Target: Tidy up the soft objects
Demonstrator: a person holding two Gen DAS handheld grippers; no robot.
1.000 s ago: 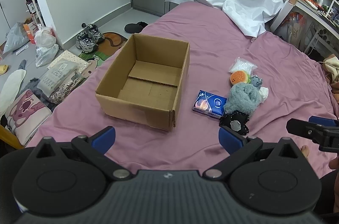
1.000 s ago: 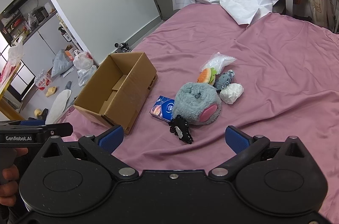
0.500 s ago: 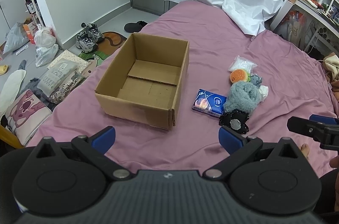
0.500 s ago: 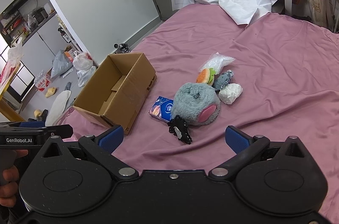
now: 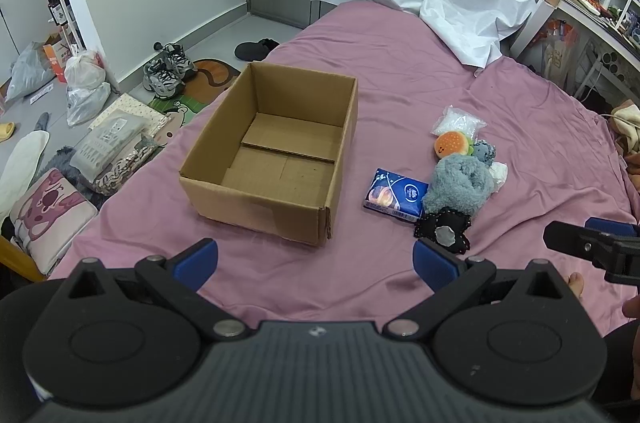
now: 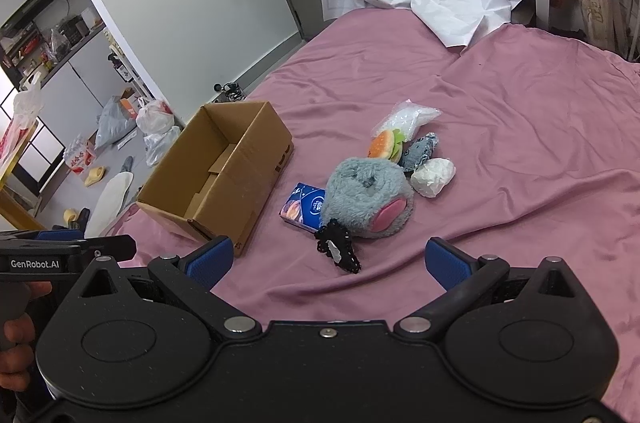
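Cardboard brown open-top box sits on the pink bedsheet, long axis running away from the left gripper. Fluffy grey plush slipper and small toys lie beside it. Both the left and right gripper are spread apart, holding nothing.

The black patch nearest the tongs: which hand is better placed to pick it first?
Probably right. The right tongs are open with the black patch nearly centred before them. From the left tongs, it lies off toward their right finger.
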